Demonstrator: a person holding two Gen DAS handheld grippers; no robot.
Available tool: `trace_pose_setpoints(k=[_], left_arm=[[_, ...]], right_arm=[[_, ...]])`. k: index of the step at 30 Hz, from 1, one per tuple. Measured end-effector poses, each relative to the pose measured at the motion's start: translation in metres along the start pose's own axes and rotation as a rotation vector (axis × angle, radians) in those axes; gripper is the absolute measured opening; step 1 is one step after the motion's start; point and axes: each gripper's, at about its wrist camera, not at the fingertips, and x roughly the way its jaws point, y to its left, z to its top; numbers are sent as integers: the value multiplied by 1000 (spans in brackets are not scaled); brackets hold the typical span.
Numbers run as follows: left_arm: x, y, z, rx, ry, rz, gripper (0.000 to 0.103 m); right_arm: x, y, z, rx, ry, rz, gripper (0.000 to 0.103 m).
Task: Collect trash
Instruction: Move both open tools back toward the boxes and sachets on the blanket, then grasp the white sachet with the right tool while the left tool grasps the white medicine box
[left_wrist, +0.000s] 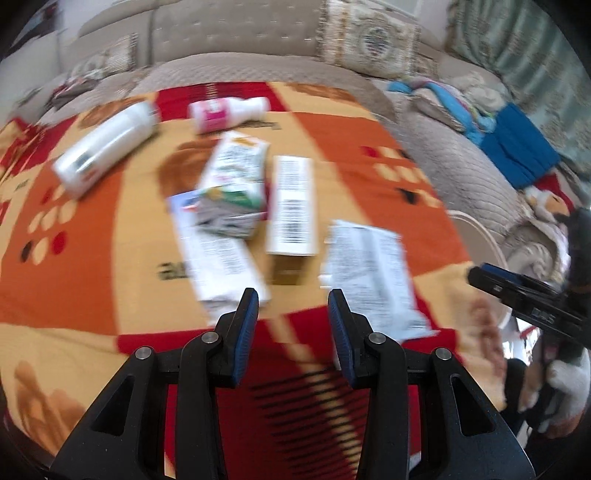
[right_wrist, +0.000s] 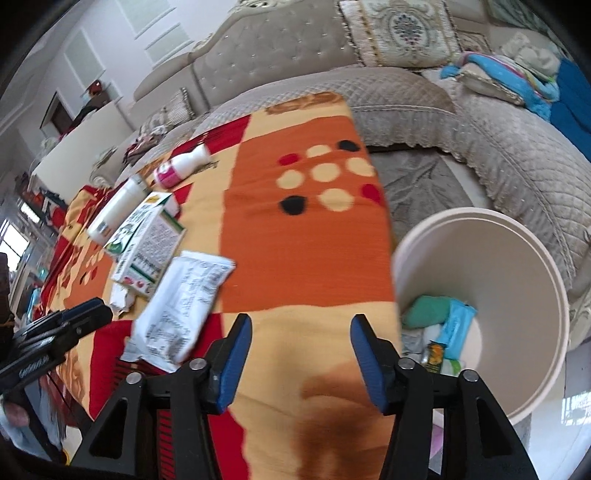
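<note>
Trash lies scattered on an orange, red and yellow cloth (left_wrist: 92, 277): a white bottle (left_wrist: 105, 147), a pink-labelled bottle (left_wrist: 225, 112), a green-printed carton (left_wrist: 236, 177), a white barcoded box (left_wrist: 291, 206) and a white wrapper (left_wrist: 373, 273). My left gripper (left_wrist: 293, 299) hovers open just short of the box and wrapper, nothing between its fingers. My right gripper (right_wrist: 301, 325) is open and empty over the cloth, between the wrapper (right_wrist: 184, 306) and a white bin (right_wrist: 517, 277). The bin holds green and blue packets (right_wrist: 458, 321). The carton (right_wrist: 147, 240) and bottles lie further left.
The bin stands on the floor off the cloth's right edge. A quilted beige sofa (right_wrist: 406, 88) with cushions wraps around the far side, and blue fabric (left_wrist: 517, 151) lies on it. The other gripper shows at each view's edge (left_wrist: 517, 295) (right_wrist: 62, 328).
</note>
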Motion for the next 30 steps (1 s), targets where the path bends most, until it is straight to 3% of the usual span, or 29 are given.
trace_pose_setpoints(k=[9, 14, 23, 27, 30], left_arm=[[27, 39, 9, -95, 11, 17, 37], [34, 43, 24, -108, -13, 6, 42], [45, 52, 40, -100, -26, 71, 43], [43, 55, 34, -110, 8, 8, 43], [48, 56, 33, -134, 20, 6, 44]], right_arm=[[6, 25, 2, -48, 17, 11, 54], [7, 31, 2, -55, 25, 10, 55], [17, 57, 3, -63, 48, 53, 58], [29, 72, 4, -52, 61, 83, 69], [45, 83, 6, -40, 91, 91, 70]])
